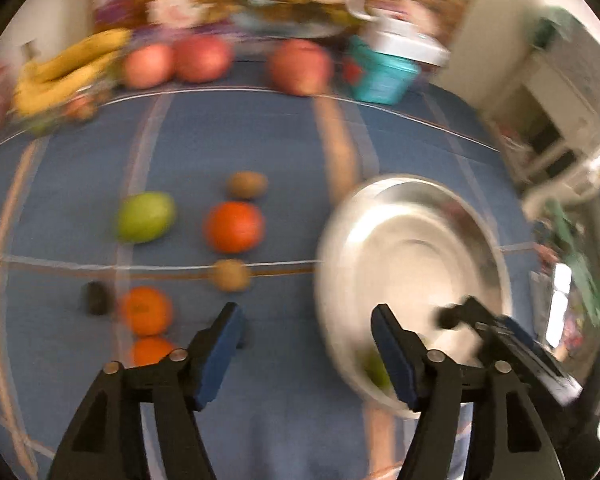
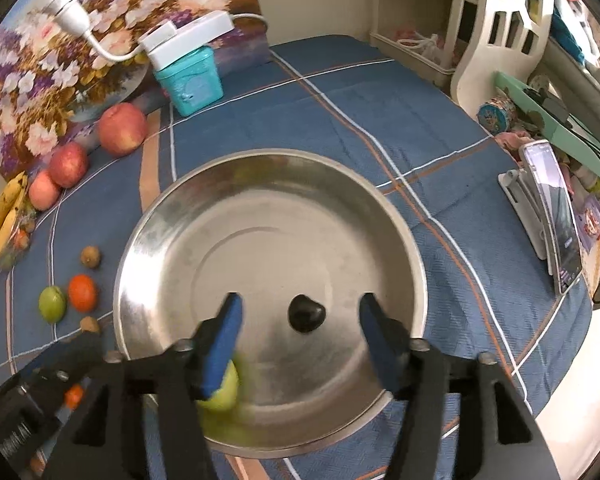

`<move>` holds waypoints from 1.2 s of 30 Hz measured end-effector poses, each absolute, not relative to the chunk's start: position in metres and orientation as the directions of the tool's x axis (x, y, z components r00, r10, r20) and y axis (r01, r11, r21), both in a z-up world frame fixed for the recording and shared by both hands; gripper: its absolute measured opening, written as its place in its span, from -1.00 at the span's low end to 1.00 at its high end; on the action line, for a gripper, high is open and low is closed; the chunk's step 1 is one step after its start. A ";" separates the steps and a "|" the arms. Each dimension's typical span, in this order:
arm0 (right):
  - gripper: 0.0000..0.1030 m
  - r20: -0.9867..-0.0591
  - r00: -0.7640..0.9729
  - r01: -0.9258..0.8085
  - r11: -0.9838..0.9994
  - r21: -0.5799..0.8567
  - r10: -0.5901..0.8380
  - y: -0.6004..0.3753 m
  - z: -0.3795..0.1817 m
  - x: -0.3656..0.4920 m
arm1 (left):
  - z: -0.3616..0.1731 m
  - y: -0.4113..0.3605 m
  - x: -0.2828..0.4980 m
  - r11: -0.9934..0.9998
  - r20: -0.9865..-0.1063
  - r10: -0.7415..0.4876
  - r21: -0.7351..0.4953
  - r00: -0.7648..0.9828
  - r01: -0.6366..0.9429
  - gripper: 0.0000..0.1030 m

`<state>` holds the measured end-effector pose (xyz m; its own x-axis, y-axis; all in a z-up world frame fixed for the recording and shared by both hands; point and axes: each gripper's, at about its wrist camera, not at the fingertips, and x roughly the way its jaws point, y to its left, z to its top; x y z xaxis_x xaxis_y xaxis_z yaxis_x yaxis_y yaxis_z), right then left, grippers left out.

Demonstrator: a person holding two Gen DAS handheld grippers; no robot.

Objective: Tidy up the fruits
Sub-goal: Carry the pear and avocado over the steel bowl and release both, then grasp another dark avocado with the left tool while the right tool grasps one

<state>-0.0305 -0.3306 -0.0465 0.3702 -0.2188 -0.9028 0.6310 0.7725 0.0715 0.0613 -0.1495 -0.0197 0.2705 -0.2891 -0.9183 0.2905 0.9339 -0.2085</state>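
A steel bowl (image 2: 340, 208) sits on the blue cloth; it also shows in the left wrist view (image 1: 412, 248). In it lie a dark fruit (image 2: 306, 314) and a blurred green fruit (image 2: 222, 392), partly hidden behind my left finger. My right gripper (image 2: 300, 332) is open and empty above the bowl. My left gripper (image 1: 306, 340) is open and empty beside the bowl's left rim. Left of the bowl lie a green fruit (image 1: 146, 217), oranges (image 1: 234, 226) (image 1: 146, 310), kiwis (image 1: 246, 185) (image 1: 231, 275) and a dark fruit (image 1: 96, 298).
Red apples (image 2: 122, 128) and bananas (image 2: 4, 216) lie along the back by a floral painting (image 2: 80, 40). A teal tin (image 2: 190, 78) with a white power strip on top stands behind the bowl. A phone on a stand (image 2: 552, 216) is at the right edge.
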 end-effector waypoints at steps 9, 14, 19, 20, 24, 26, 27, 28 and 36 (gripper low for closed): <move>0.82 -0.877 0.444 0.493 0.867 0.071 -0.181 -0.285 -0.045 -0.017 | -0.026 -0.050 0.079 0.992 -0.932 -0.117 -0.122 0.344 0.006 1.00; 0.99 -0.856 0.503 0.397 0.911 0.110 -0.116 -0.250 -0.038 -0.008 | -0.018 -0.011 0.080 0.988 -0.922 -0.094 -0.133 0.375 -0.079 1.00; 0.99 -0.848 0.529 0.270 0.947 0.176 0.007 -0.205 -0.036 0.005 | -0.011 0.011 0.082 0.980 -0.915 -0.080 -0.145 0.395 -0.138 1.00; 0.99 -0.847 0.530 0.242 0.952 0.185 0.030 -0.195 -0.035 0.009 | -0.010 0.014 0.082 0.978 -0.914 -0.083 -0.152 0.397 -0.143 1.00; 0.99 -0.853 0.521 0.197 0.967 0.163 0.037 -0.173 -0.035 0.026 | -0.011 0.016 0.084 0.974 -0.916 -0.095 -0.166 0.391 -0.152 1.00; 0.99 -0.859 0.511 0.185 0.972 0.142 0.028 -0.167 -0.037 0.031 | -0.016 0.016 0.086 0.974 -0.920 -0.102 -0.170 0.378 -0.152 1.00; 0.99 -0.863 0.505 0.184 0.974 0.133 0.022 -0.165 -0.039 0.034 | -0.020 0.016 0.088 0.973 -0.925 -0.107 -0.173 0.364 -0.152 1.00; 0.99 -0.867 0.499 0.188 0.974 0.129 0.019 -0.165 -0.042 0.037 | -0.023 0.017 0.089 0.973 -0.928 -0.113 -0.176 0.355 -0.151 1.00; 0.98 -0.888 0.459 0.234 0.960 0.155 0.031 -0.172 -0.057 0.049 | -0.047 0.009 0.100 0.968 -0.945 -0.167 -0.212 0.281 -0.136 1.00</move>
<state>0.0488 -0.1719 -0.0573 0.4594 0.0308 -0.8877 0.2343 0.9598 0.1545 0.0999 0.0087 -0.0472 0.2809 -0.1673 -0.9450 -0.1359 0.9678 -0.2118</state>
